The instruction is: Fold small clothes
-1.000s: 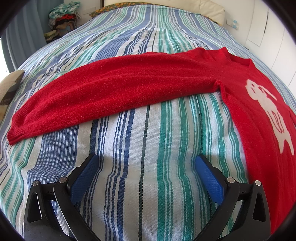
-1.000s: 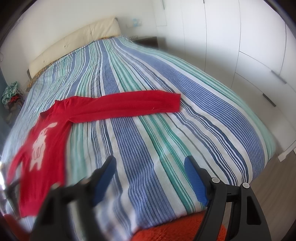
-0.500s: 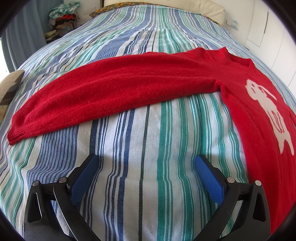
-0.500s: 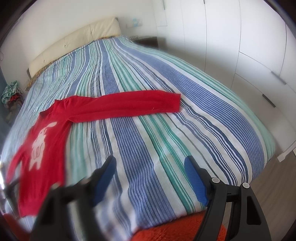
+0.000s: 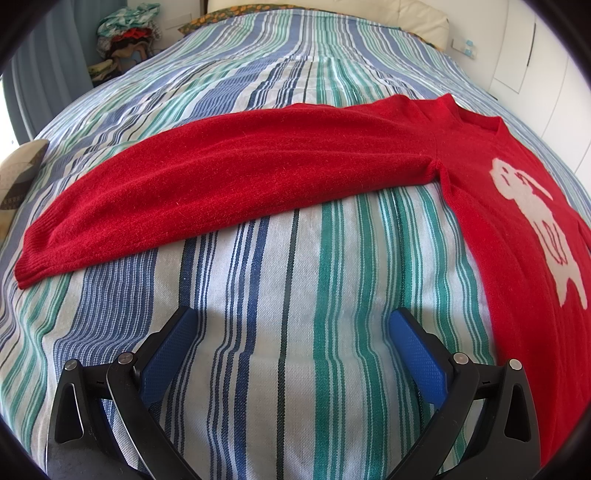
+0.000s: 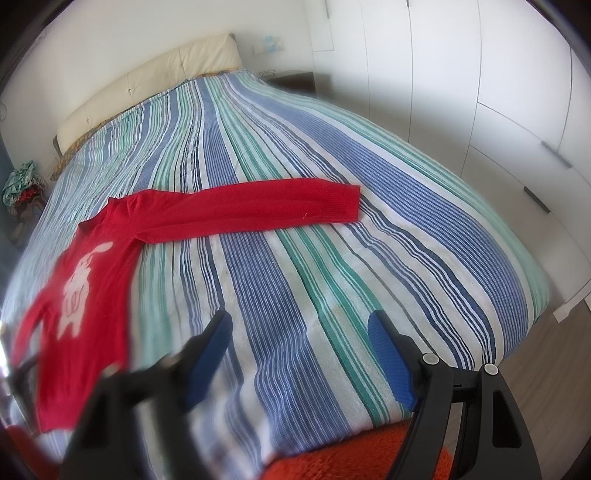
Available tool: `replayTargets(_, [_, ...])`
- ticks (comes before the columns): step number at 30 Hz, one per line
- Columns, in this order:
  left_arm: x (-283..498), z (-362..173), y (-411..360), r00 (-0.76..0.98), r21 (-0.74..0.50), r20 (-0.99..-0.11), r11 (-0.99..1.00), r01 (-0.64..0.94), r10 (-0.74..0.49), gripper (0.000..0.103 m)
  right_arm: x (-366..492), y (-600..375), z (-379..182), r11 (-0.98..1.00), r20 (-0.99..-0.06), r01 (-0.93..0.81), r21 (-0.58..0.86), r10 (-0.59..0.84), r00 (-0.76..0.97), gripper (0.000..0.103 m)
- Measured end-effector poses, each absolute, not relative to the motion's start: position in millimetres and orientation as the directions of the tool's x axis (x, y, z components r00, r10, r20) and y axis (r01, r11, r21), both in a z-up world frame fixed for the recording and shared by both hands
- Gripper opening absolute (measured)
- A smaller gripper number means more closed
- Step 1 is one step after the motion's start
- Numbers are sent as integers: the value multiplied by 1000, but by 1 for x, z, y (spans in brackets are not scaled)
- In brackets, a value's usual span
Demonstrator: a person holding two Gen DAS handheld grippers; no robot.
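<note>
A small red sweater (image 5: 480,192) with a white animal figure lies flat on the striped bed. One sleeve (image 5: 207,184) stretches out to the left in the left wrist view. My left gripper (image 5: 291,325) is open and empty, low over the bedspread just short of that sleeve. In the right wrist view the sweater (image 6: 96,266) lies at the left and its other sleeve (image 6: 258,206) reaches right. My right gripper (image 6: 299,332) is open and empty, over the bed's near edge, well short of the sleeve.
The striped bedspread (image 6: 369,221) covers the whole bed. A cream headboard (image 6: 155,85) is at the far end. White wardrobe doors (image 6: 498,92) stand at the right. A pile of clothes (image 5: 125,33) sits beyond the bed's far left. An orange rug (image 6: 351,458) lies below.
The right wrist view has shifted slightly, with the sweater a little further right in it. The left gripper has not moved.
</note>
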State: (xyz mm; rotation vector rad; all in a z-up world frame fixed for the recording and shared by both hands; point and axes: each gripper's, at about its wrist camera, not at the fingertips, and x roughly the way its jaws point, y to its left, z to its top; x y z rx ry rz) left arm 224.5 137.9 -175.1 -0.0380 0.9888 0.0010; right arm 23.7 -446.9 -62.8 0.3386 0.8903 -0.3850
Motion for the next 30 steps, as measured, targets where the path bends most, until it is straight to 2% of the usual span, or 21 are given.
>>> replayTargets(30, [224, -175, 138, 549, -32, -836, 999, -18, -16, 103, 23, -449, -68, 877, -806, 463, 126, -181, 563, 75])
